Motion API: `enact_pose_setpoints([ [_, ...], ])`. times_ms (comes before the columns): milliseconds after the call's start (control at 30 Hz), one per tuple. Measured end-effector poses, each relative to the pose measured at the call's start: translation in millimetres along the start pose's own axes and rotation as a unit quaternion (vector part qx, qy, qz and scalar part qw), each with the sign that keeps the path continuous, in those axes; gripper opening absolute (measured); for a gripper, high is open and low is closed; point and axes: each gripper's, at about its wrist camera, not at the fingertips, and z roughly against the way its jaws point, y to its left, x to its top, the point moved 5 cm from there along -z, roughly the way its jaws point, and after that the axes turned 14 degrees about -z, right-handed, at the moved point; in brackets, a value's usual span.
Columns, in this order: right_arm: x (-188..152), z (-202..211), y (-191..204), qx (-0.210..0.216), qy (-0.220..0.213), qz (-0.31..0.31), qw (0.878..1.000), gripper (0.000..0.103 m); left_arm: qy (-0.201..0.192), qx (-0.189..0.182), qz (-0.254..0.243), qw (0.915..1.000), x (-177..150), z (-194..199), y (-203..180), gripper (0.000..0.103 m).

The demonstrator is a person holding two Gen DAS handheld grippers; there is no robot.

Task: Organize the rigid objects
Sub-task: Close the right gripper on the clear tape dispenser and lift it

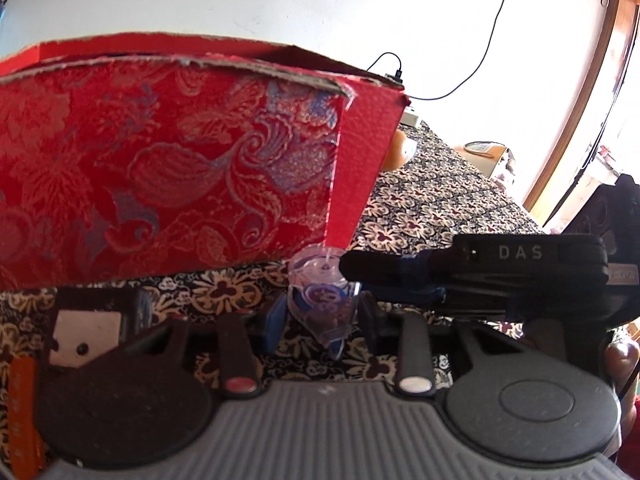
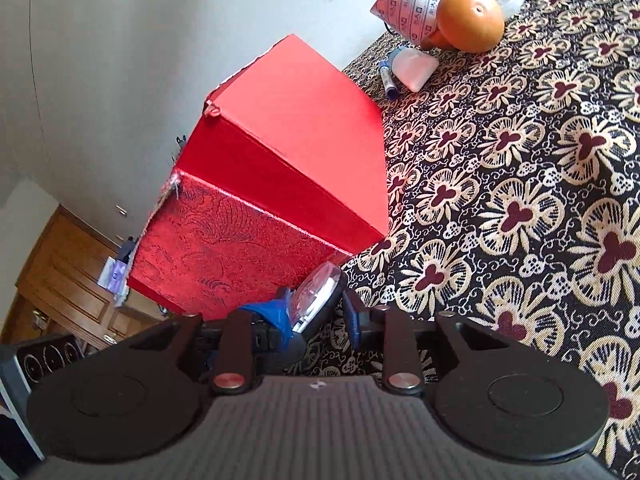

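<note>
A small clear plastic dispenser with a blue wheel inside hangs just in front of the lower corner of a big red brocade box. My left gripper has its blue-padded fingers against both sides of the dispenser's lower part and is shut on it. From the right, my right gripper reaches in and grips the dispenser's upper part. In the right wrist view the dispenser stands edgewise between the right gripper fingers, shut on it, beside the red box.
A floral dark cloth covers the table. At its far end lie an orange round fruit, a patterned paper cup, a white pouch and a blue pen. A wooden cabinet stands beyond the box.
</note>
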Motion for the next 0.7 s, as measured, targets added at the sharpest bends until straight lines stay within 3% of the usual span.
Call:
enact_pose_setpoints([
  [133,2.5,2.0,-2.9,0.003,0.003,-0.002,1.000,0.009,-0.001,-0.007,-0.008,0.9999,0.7,0.8,-4.0,0.036],
  [233,2.6,0.1,-7.8,0.039,0.030,-0.038,0.998,0.007,-0.002,-0.029,-0.027,0.9992,0.3,1.9,-10.6,0.036],
  [367,6.6,2.7,-17.1,0.057,0.034,-0.067,0.996,0.004,0.001,-0.015,-0.046,0.9988,0.4,1.9,-17.4,0.036],
  [700,7.1,0.4,-16.1,0.042,0.035,-0.050,0.997,0.000,0.023,0.014,-0.060,0.9978,0.4,-7.9,-19.8,0.036],
])
